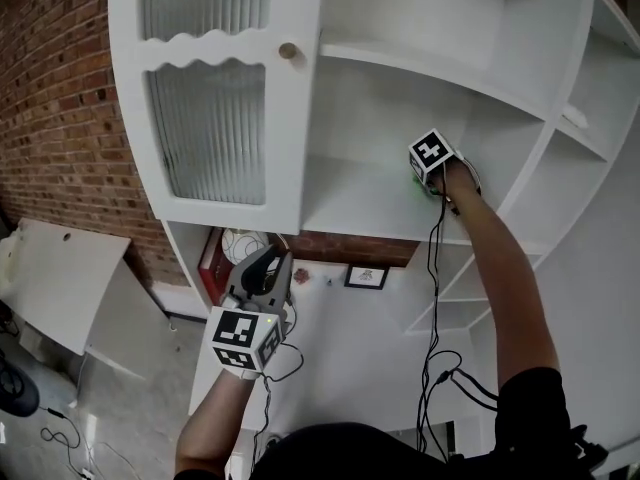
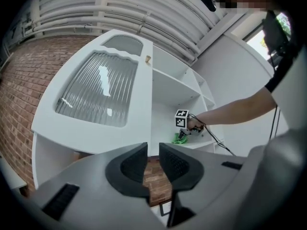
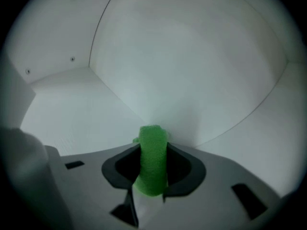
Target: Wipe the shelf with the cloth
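Right gripper view: the two jaws of the right gripper (image 3: 152, 170) are pinched on a folded green cloth (image 3: 152, 158), which stands up between them as a thick band and pokes out past their tips. The cloth's far end meets the white shelf (image 3: 96, 114) near the corner where the shelf board joins the back and side panels. In the head view this gripper sits far inside the open right half of a white cabinet (image 1: 300, 183), toward the right end of the middle shelf, with the person's right arm (image 1: 500, 278) stretched up to it and a black cable (image 1: 434, 298) hanging down alongside. The left gripper (image 1: 270, 266) is held low and near, below the cabinet's closed left door (image 1: 210, 118), which has ribbed glass and a small round knob (image 1: 288, 51). In the left gripper view its jaws stand a narrow gap apart with nothing between them; brick shows through the gap. A red brick wall (image 1: 55, 98) runs along the left of the cabinet, and a small framed picture (image 1: 366, 277) shows under the shelf.
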The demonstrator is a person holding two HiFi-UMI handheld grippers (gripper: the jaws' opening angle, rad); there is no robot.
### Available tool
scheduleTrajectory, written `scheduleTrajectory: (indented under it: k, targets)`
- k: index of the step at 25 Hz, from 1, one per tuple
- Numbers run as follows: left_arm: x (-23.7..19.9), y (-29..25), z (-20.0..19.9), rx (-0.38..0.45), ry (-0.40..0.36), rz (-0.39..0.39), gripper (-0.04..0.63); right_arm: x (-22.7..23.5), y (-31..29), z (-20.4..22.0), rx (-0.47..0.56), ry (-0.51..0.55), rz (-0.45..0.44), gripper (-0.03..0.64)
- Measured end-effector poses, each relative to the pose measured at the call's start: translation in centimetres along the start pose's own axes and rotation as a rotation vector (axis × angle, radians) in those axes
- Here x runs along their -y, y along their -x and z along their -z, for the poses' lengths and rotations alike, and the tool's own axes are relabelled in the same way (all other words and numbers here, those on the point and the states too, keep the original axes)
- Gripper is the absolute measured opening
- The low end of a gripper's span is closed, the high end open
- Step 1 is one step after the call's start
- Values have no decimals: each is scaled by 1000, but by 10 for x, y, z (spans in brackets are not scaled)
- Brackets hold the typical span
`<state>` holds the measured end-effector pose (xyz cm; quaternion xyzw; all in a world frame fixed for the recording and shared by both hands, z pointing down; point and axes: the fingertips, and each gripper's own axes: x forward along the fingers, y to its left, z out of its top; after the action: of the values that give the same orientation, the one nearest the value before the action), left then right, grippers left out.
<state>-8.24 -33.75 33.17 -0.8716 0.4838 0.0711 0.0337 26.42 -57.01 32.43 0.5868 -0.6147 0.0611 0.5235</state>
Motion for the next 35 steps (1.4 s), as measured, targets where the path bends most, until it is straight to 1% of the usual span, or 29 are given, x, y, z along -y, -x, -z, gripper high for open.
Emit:
scheduleTrajectory:
  k: [2, 5, 10, 12, 13, 15, 16, 18, 22, 24, 26, 27, 29, 35]
  targets:
    - [1, -1, 1, 5, 9, 13, 72, 5, -3, 11, -79, 72, 67, 115]
    - [-1, -2, 4, 4, 26, 22, 72, 12, -8, 28, -195, 160, 146, 115]
    - [-3, -1, 3, 15, 35, 23, 72, 23, -4, 48, -360, 324, 267, 115]
    - [-1, 0, 1, 20, 34, 28, 71, 25, -2, 50, -385, 392, 321, 115]
    - [0, 1, 0, 19, 33, 30, 71, 25, 0, 47, -374, 415, 344, 115]
    - [1, 4, 0, 17, 30, 27, 71, 22, 8, 34, -295, 414, 352, 115]
    - [0, 5, -1, 16, 28, 22, 71, 18, 14, 24, -228, 382, 327, 115]
    - [-1, 10, -1, 14, 27, 7, 71, 3, 29, 2, -69, 276, 222, 117]
    - [-1, 23, 0, 7, 30, -27, 69, -40, 65, -46, 252, 53, -78, 117]
    - [-2, 32, 2, -2, 27, -47, 69, -62, 81, -66, 365, -72, -247, 117]
    - [-5, 45, 3, -11, 21, -75, 69, -86, 95, -84, 450, -178, -412, 117]
    - [-8, 52, 2, -15, 16, -93, 69, -97, 99, -93, 480, -218, -486, 117]
    - [-17, 68, 0, -20, 4, -135, 69, -120, 104, -106, 505, -273, -605, 117]
    - [-42, 114, -14, -18, -27, -255, 69, -176, 103, -133, 478, -382, -857, 117]
